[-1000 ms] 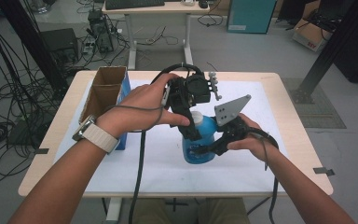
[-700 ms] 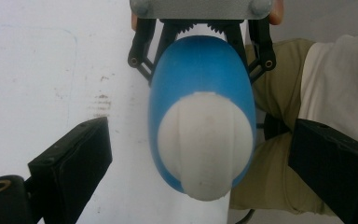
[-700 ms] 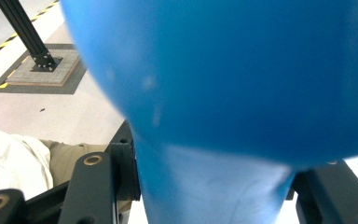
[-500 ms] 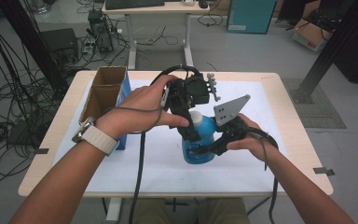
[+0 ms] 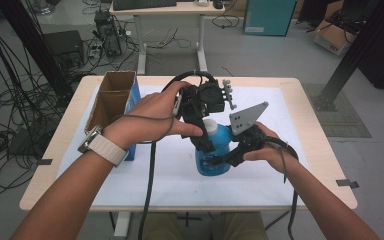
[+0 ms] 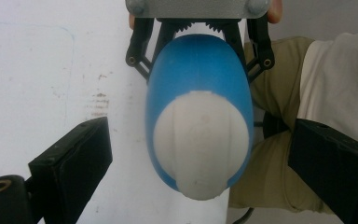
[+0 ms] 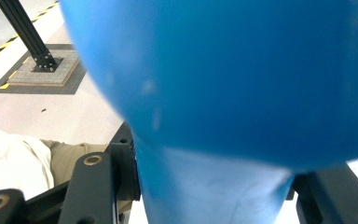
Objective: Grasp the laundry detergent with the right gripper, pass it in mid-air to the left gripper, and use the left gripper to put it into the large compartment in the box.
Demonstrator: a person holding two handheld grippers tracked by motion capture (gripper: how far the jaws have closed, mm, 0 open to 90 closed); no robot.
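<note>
Bottle (image 5: 216,152), blue w/ white cap (image 6: 201,144), stands mid-table on white mat. Right gripper (image 5: 225,157) pinches its handle near the base; left gripper (image 6: 200,177) hangs spread around cap, not touching. Prob. stiff, slick plastic, maybe liquid-heavy; ribbed cap best for twisting

Robotics lab, cable bundles (image 5: 10,100) on grey floor, black aluminium frame posts (image 5: 360,50), electronics under desk (image 5: 155,7)
</note>
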